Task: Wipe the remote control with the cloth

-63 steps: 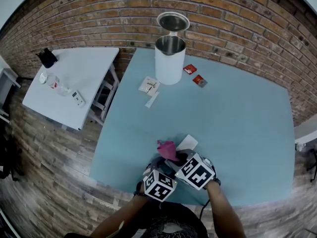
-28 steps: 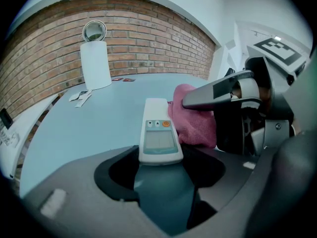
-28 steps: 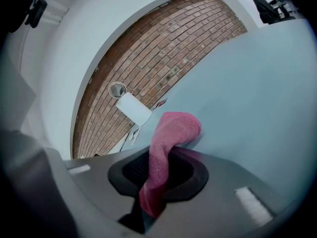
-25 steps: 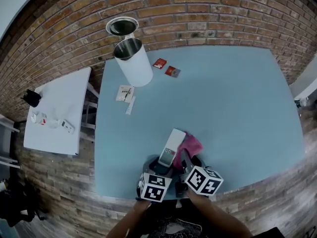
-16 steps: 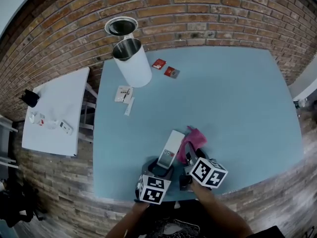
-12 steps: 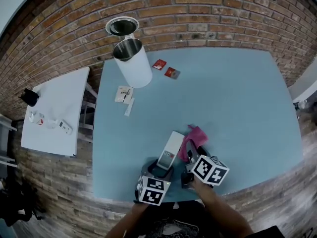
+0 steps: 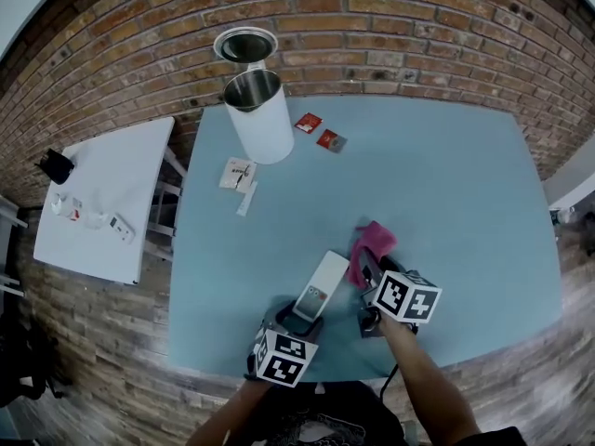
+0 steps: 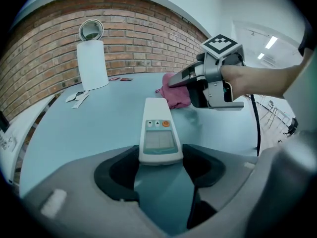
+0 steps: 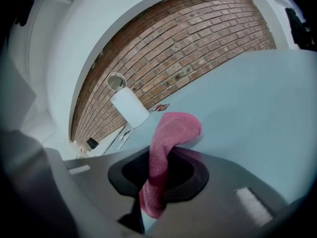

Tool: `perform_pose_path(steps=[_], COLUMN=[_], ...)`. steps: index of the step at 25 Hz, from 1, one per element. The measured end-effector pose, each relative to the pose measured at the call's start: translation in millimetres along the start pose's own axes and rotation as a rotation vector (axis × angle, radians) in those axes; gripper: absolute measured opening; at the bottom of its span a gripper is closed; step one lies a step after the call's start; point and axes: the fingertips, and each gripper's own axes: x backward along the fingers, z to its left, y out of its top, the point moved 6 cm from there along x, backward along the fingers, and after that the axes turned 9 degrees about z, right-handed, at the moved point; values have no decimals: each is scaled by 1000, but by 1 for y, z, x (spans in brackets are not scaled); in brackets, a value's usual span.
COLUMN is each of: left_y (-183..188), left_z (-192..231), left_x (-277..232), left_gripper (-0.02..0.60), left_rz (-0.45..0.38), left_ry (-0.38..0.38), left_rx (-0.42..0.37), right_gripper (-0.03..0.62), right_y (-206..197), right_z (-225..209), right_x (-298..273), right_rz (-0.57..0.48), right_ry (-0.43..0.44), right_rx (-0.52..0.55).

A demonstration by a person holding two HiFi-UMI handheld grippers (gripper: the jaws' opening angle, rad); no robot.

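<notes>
Head view: white remote (image 7: pixel 322 285), pink cloth (image 7: pixel 373 241)

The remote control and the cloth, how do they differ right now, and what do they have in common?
The remote control is white, rigid and straight; the cloth is pink, soft and flops over. The remote control sits in the left gripper, the cloth in the right gripper. Both are gripped at one end, apart from each other, over the blue table.
</notes>
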Motion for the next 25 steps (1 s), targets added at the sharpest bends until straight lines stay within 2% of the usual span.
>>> perform_pose_path(steps=[4, 9, 16, 19, 25], left_y=[0, 5, 6, 6, 7], left_z=[1, 1, 1, 2, 1], left_x=[2, 2, 1, 1, 0], left_gripper=[284, 284, 284, 284, 284], left_rz=[12, 23, 42, 42, 43], left_ry=[-8, -17, -29, -29, -30], left_rx=[-16, -25, -37, -41, -47], right_gripper=[64, 64, 64, 64, 66], right_y=[12, 31, 33, 32, 30], right_z=[7, 16, 29, 40, 56], right_x=[-9, -18, -39, -47, -62], right_rz=[95, 201, 422, 492, 578], right_ry=[33, 38, 99, 139, 164], right_rx=[156, 430, 752, 842, 987])
